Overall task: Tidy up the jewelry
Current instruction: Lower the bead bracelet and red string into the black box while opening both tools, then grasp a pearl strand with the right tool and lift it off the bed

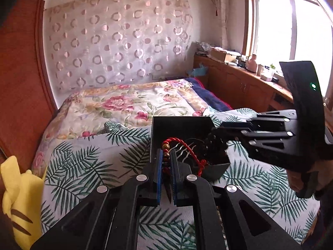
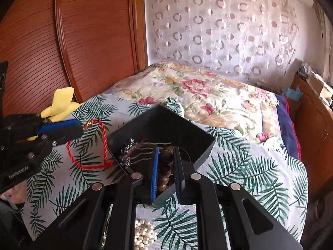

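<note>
The left gripper [image 1: 165, 162] is clamped on a red cord bracelet [image 2: 105, 143] just left of the black box [image 2: 166, 123] on the bed [image 2: 260, 166]. The right gripper [image 2: 166, 170] pinches a brown bead bracelet [image 2: 165, 168] over the box.

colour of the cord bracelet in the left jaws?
Red cord bracelet with gold beads; clearest in the right wrist view.

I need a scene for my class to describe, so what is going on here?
A person on a bed is sorting jewelry with a two-finger gripper in each hand. The left gripper is shut on a red cord bracelet, which hangs beside the open black box. The right gripper is shut on a string of brown wooden beads over the box. A pearl piece lies on the leaf-print cover.
</note>
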Demonstrator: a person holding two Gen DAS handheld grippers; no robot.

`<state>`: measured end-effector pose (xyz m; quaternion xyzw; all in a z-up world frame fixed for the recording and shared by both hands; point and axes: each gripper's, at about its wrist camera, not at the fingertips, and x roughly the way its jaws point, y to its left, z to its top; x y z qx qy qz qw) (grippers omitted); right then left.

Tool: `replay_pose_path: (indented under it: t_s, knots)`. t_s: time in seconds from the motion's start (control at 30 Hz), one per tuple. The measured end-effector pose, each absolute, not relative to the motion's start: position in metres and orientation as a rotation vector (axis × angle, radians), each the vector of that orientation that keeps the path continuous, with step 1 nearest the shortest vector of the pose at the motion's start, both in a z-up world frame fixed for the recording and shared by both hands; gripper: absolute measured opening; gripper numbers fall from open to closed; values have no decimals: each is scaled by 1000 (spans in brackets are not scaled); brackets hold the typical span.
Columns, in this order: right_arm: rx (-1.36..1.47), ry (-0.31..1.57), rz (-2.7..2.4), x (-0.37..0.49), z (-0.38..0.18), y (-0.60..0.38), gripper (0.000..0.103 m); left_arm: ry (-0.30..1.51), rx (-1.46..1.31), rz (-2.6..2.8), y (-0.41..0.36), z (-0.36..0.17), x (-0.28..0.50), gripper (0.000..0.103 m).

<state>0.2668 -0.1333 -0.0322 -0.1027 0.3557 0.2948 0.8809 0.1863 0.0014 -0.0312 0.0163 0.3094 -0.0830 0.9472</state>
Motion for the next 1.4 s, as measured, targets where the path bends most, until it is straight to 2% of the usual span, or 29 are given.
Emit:
replay_pose_path:
  t_s: [0.07, 0.2, 0.57, 0.63, 0.8, 1.0, 1.2, 1.4]
  knots:
    - [-207, 743, 612, 267, -33, -135, 17, 635, 36, -164, 1, -32, 194, 6]
    - [-197, 733, 611, 264, -31, -140, 30, 647, 35, -167, -2, -33, 208, 6]
    - [-205, 712, 600, 248, -28, -159, 30, 696, 48, -158, -15, -44, 247, 7]
    - [-211, 709, 601, 243, -30, -162, 30, 706, 47, -154, -16, -47, 248, 17]
    - [-215, 708, 616, 227, -36, -169, 30, 693, 37, -167, -15, -46, 233, 36]
    - [-219, 744, 662, 207, -51, -170, 30, 670, 23, -182, -11, -47, 199, 50]
    - [-227, 792, 671, 193, -72, -173, 30, 655, -17, -199, -2, -48, 171, 74]
    - [-203, 836, 679, 183, -87, -182, 30, 656, -42, -200, 6, -54, 148, 77]
